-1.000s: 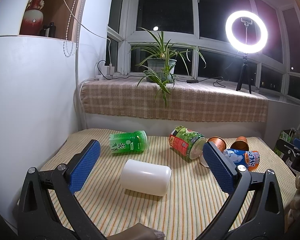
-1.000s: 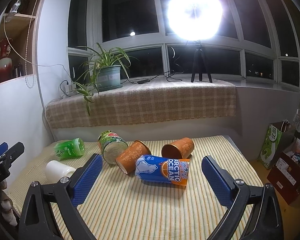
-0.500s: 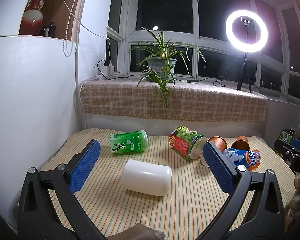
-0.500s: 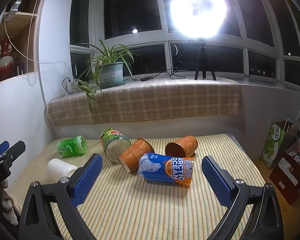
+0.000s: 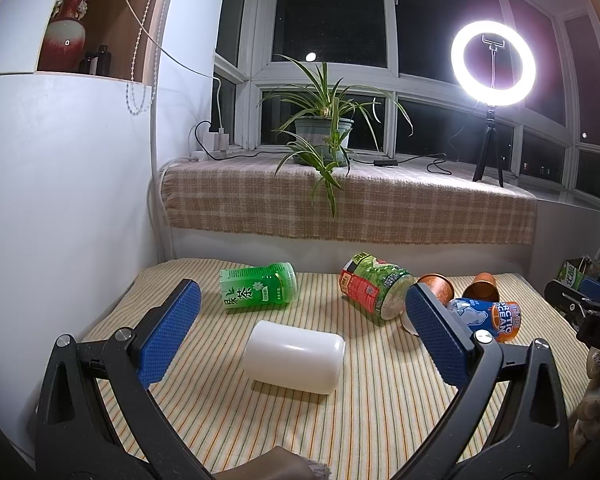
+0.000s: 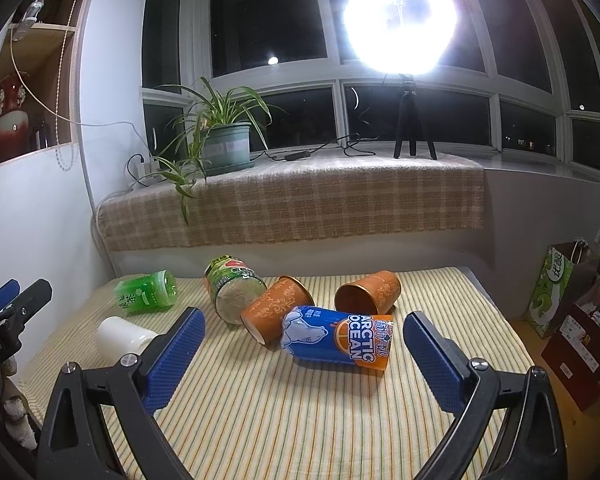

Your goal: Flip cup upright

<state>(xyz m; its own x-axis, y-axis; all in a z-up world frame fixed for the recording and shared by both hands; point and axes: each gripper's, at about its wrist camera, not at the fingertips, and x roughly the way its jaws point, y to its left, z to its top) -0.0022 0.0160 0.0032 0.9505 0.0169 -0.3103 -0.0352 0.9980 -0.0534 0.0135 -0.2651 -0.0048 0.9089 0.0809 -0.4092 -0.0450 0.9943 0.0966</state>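
Note:
Several cups lie on their sides on a striped tablecloth (image 5: 372, 420). A white cup (image 5: 295, 356) lies just ahead of my left gripper (image 5: 300, 340), which is open and empty. Beyond are a green tea cup (image 5: 258, 292) and a green-and-red cup (image 5: 376, 289). In the right wrist view a blue-and-orange Arctic Ocean cup (image 6: 338, 338) lies just ahead of my open, empty right gripper (image 6: 304, 356). Two orange patterned cups (image 6: 278, 307) (image 6: 368, 291) lie behind it. The white cup (image 6: 120, 338) shows at the left.
A white wall (image 5: 60, 200) borders the table's left side. A checked-cloth window ledge (image 5: 340, 204) holds a potted plant (image 5: 324, 136) and a ring light (image 5: 494, 64). Bags (image 6: 556, 280) stand on the floor beyond the right table edge.
The right gripper has moved a little forward toward the Arctic Ocean cup. The left gripper has barely moved. No cup has moved.

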